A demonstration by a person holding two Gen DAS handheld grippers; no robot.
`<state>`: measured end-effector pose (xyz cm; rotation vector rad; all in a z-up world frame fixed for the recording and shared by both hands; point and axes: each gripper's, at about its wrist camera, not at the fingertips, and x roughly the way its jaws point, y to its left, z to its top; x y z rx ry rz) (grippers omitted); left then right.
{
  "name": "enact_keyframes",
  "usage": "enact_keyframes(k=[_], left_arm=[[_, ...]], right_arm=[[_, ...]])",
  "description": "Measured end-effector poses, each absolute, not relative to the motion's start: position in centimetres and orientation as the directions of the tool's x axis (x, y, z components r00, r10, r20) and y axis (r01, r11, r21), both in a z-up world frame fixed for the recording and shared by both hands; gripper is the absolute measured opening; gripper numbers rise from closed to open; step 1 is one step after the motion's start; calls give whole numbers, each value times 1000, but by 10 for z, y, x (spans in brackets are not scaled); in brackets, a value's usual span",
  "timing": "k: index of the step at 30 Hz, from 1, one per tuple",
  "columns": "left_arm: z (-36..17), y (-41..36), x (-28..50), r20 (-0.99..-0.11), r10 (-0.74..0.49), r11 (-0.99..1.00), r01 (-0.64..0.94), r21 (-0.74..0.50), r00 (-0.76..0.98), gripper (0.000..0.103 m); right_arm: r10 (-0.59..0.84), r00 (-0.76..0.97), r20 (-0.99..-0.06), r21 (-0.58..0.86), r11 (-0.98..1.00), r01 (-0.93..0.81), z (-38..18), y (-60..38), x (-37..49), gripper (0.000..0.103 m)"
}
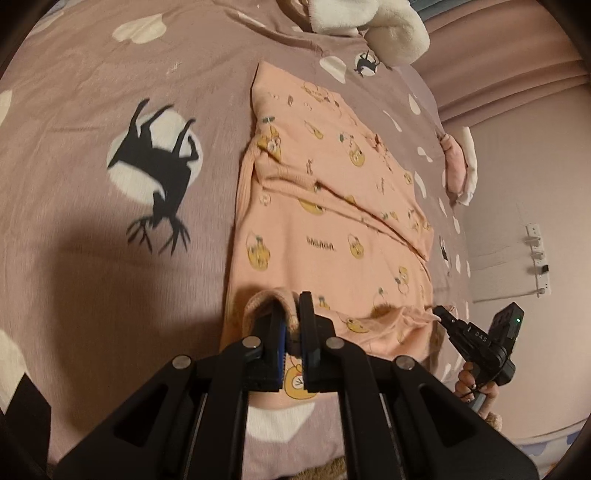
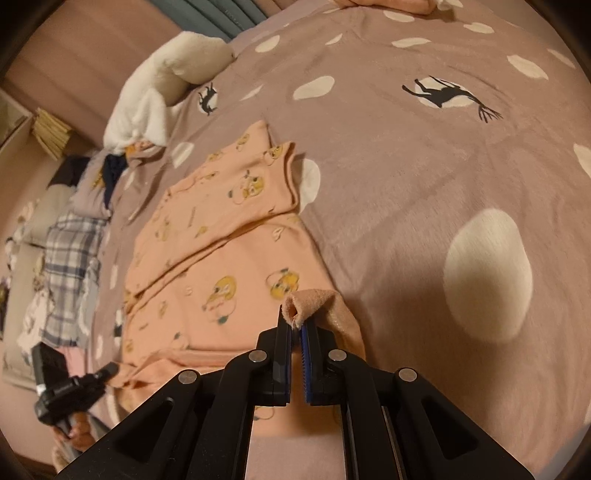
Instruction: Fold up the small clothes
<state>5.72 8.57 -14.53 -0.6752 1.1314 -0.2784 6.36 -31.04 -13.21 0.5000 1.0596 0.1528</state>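
A small peach garment (image 1: 325, 236) printed with yellow cartoon bears lies on the mauve bedspread (image 1: 92, 240), its sleeves folded in. My left gripper (image 1: 290, 306) is shut on the garment's near ribbed hem and lifts that corner. My right gripper (image 2: 295, 319) is shut on the other near corner of the garment (image 2: 229, 258), the fabric curling over its fingertips. In the left wrist view the right gripper (image 1: 443, 314) pinches the hem at lower right. In the right wrist view the left gripper (image 2: 110, 369) shows at lower left on the hem.
A white plush blanket (image 1: 388, 26) lies at the bed's far end. A pink and white cloth (image 1: 458, 166) sits at the bed's right edge. A heap of clothes with a plaid piece (image 2: 70, 258) lies beside the bed. The wall (image 1: 517, 184) is close on the right.
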Motion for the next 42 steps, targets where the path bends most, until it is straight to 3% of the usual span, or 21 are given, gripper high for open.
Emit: enact_keyframes(k=[2, 5, 8, 10, 14, 21, 25, 27, 29, 31, 42], left_arm=[[-145, 85, 61, -745, -514, 783, -121, -610, 424, 11], [-140, 87, 61, -752, -479, 804, -117, -583, 453, 30], [-132, 93, 58, -741, -468, 811, -98, -576, 482, 40], [-128, 97, 56, -742, -453, 821, -92, -563, 494, 41], [-122, 103, 50, -762, -407, 851, -94, -517, 504, 41], [-127, 100, 44, -785, -377, 876, -85, -474, 492, 39], [-131, 96, 44, -795, -380, 882, -72, -465, 473, 25], [-131, 94, 44, -799, -376, 886, -71, -459, 470, 25], [-130, 92, 43, -801, -367, 892, -63, -447, 473, 25], [-128, 91, 42, -801, -359, 898, -54, -436, 480, 25], [-127, 70, 62, -803, -318, 929, -4, -370, 504, 36]], right_arm=[[336, 501, -797, 446, 888, 114, -130, -310, 66, 6], [294, 520, -802, 408, 905, 117, -124, -314, 66, 6], [234, 541, -808, 351, 928, 123, -117, -319, 63, 14], [209, 550, -808, 325, 938, 121, -113, -323, 62, 21], [191, 543, -818, 288, 952, 99, -109, -328, 58, 47], [215, 483, -849, 243, 970, -5, -121, -310, 57, 48], [234, 465, -854, 244, 969, -38, -131, -299, 67, 48], [233, 458, -858, 247, 969, -29, -137, -298, 77, 44], [225, 461, -859, 240, 970, -26, -139, -297, 80, 19], [207, 478, -854, 228, 974, -16, -137, -298, 79, 7], [137, 627, -767, 216, 975, 51, -98, -310, 46, 4]])
